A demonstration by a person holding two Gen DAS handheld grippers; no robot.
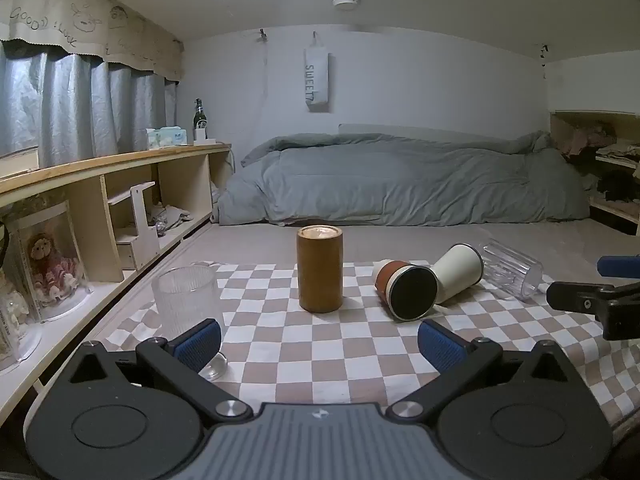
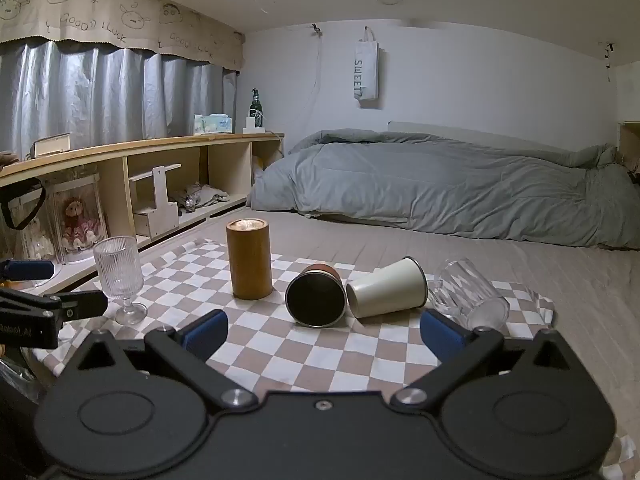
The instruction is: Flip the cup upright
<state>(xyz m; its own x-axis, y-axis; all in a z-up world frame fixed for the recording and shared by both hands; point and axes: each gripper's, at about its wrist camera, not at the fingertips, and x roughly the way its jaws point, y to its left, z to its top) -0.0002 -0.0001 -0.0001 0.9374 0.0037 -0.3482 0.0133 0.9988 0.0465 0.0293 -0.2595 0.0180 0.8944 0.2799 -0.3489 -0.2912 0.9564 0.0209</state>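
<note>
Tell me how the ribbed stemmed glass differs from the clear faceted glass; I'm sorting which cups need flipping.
The ribbed stemmed glass stands upright on its foot at the left edge of the checkered cloth; the clear faceted glass lies on its side at the right end. The ribbed one has a stem and fine vertical ribs; the faceted one is a stemless tumbler with broad facets. Both are transparent and empty.

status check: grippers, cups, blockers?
Left gripper, right gripper open, empty. Brown cup, cream cup, clear glass on their sides. Nothing blocking.
</note>
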